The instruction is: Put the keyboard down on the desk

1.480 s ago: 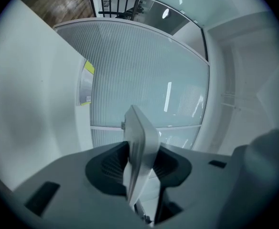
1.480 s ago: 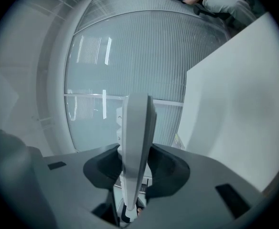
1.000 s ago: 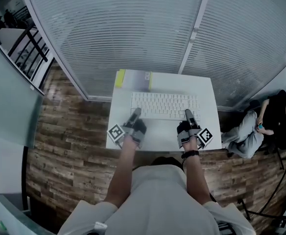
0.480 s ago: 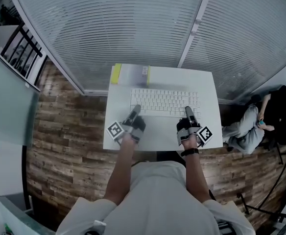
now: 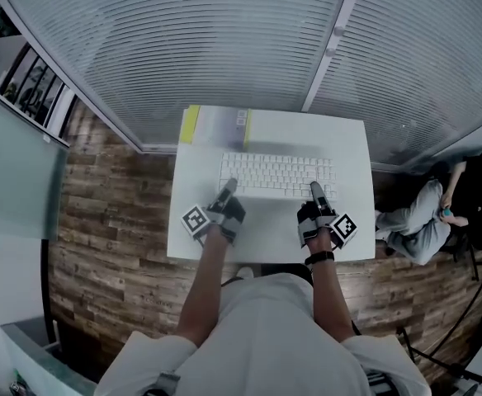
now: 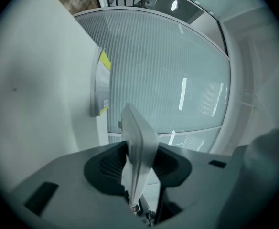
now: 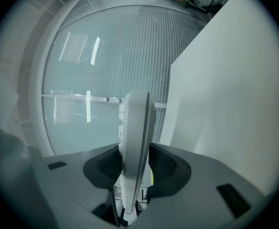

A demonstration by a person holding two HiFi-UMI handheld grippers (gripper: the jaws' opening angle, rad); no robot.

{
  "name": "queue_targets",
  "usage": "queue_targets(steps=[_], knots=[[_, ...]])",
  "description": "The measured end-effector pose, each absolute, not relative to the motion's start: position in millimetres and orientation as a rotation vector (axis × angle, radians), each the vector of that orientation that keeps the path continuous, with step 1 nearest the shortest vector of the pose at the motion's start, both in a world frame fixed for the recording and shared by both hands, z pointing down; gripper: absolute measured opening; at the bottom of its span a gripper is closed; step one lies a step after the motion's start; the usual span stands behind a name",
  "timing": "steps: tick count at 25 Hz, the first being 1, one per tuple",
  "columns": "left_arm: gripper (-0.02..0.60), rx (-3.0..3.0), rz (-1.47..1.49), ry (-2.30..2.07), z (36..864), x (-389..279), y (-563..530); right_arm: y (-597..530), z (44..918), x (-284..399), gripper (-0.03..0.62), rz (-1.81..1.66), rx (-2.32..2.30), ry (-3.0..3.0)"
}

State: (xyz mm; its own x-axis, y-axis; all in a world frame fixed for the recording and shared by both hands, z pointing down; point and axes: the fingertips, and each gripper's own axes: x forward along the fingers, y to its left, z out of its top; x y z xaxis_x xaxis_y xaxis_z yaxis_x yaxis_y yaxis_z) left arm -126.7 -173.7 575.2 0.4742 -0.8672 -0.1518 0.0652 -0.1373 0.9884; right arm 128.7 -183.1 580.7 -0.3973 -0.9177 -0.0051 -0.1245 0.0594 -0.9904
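I hold a white keyboard [image 5: 278, 176] by its near long edge, one hand-held gripper at each end, so that it stays level and does not twist. My left gripper [image 5: 226, 188] is clamped on the keyboard's left end and my right gripper [image 5: 315, 190] on its right end. Each gripper's own camera shows the thin keyboard edge pinched between its dark pads. The keyboard is over the middle of a small white desk [image 5: 350, 143]. The gripper views show a gap between keyboard and desktop, so I judge it is not yet set down. A flat box [image 5: 216, 126] with a yellow edge lies at the desk's far left corner, beyond the keyboard, which leaves the centre free for it. Both grippers should lower together before letting go. A seated person [image 5: 422, 221] is off to the right, well apart from the desk.
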Motion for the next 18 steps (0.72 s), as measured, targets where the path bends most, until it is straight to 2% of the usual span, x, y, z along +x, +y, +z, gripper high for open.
queue_targets(steps=[18], knots=[[0.137,1.36,-0.863,-0.83,632,-114,-193,-206,639,138,0.138,-1.573,-1.125,1.531]])
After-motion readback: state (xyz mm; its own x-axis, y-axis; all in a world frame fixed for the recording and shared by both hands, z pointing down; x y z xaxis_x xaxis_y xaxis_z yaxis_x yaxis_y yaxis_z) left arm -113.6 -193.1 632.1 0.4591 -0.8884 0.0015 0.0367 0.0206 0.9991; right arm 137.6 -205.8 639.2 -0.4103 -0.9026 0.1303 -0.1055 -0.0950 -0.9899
